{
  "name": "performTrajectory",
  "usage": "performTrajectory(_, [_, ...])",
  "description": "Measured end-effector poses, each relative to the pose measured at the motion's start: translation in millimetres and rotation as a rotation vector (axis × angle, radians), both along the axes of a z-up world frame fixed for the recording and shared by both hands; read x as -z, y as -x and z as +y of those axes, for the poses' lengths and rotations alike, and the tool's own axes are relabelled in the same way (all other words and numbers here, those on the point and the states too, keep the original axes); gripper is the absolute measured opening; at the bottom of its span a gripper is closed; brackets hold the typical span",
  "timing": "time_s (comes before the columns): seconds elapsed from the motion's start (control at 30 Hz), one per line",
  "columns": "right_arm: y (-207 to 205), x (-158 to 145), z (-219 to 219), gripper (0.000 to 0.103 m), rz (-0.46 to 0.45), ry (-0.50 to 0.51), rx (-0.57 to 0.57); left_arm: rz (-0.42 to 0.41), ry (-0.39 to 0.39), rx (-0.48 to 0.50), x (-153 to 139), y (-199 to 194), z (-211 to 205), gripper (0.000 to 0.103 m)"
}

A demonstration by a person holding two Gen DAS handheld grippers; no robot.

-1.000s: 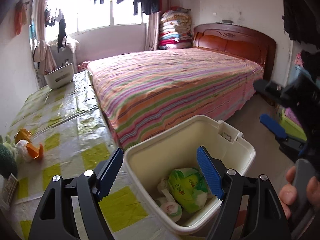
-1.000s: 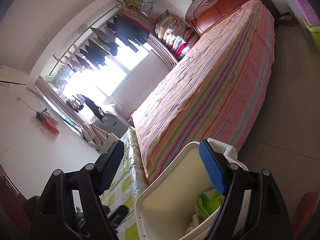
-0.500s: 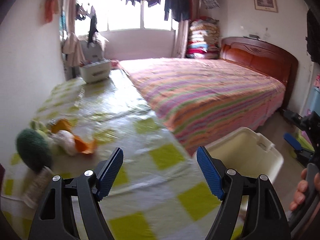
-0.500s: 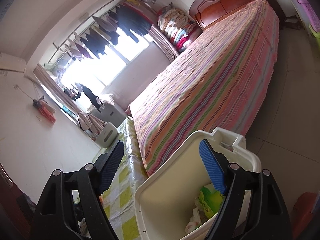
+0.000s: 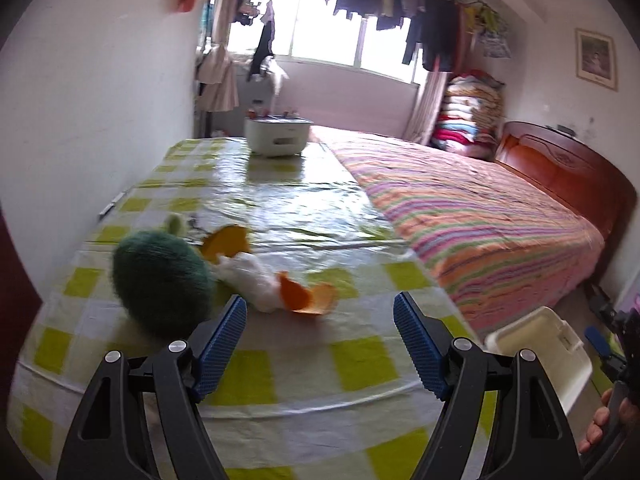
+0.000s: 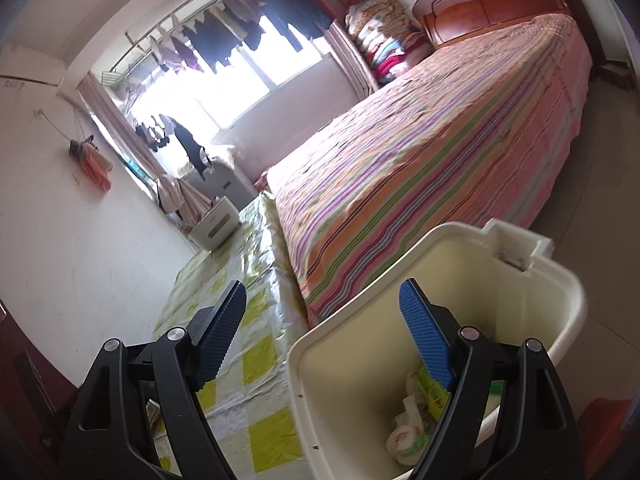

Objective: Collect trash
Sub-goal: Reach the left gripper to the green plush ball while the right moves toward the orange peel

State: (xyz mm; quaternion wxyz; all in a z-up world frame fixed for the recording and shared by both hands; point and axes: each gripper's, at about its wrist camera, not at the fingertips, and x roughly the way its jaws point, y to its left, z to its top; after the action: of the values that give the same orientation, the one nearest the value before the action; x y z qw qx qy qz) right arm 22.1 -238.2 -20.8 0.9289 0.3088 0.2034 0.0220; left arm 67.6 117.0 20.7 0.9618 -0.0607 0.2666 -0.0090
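A big bed [image 5: 480, 216] with a stripy cover fills the right side, with a brown wooden headboard [image 5: 560, 164] at its far end. Folded blankets [image 5: 472, 120] are piled in the corner. Dark clothes [image 5: 400, 4] hang by the bright window [image 5: 328, 32].

Open checked tablecloth [image 5: 280, 376] fills the lower centre of the left wrist view, clear ahead of the left gripper [image 5: 320, 344], whose jaws stand apart with nothing between them. A fuzzy green toy [image 5: 160, 276], crumpled white tissue [image 5: 252, 276] and orange peel [image 5: 308, 298] crowd the centre-left. A white box [image 5: 278, 136] stands at upper centre, the striped bed [image 5: 480, 224] walls off the right. In the right wrist view, the cream bin [image 6: 568, 292] gapes at lower right, wrappers [image 6: 416, 420] only at its bottom.
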Motion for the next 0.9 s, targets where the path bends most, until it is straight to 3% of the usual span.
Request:
performTrajectory(0.2, [-6, 2, 23, 0.079, 0.017, 0.038, -0.057, -0.037, -0.036, -0.044, -17, 5, 38, 0.074])
performTrajectory(0.37, [-5, -4, 39, 0.079, -0.01, 0.054, -0.078, -0.044, 0.029, -0.171, -3, 10, 76, 0.074])
performTrajectory(0.5, [15, -51, 50, 0.081, -0.158, -0.042, -0.129, -0.038, -0.004, -0.196, 1, 9, 84, 0.074])
performTrajectory(0.67, [25, -126, 94, 0.089, -0.293, -0.257, -0.403, -0.026, -0.012, -0.205, 4, 9, 89, 0.074])
performTrajectory(0.77, [34, -162, 124, 0.091, -0.355, -0.276, -0.536, -0.022, -0.011, -0.212, 4, 9, 92, 0.074])
performTrajectory(0.9, [57, -190, 149, 0.094, -0.456, -0.229, -0.644, -0.018, -0.001, -0.219, 3, 11, 99, 0.074])
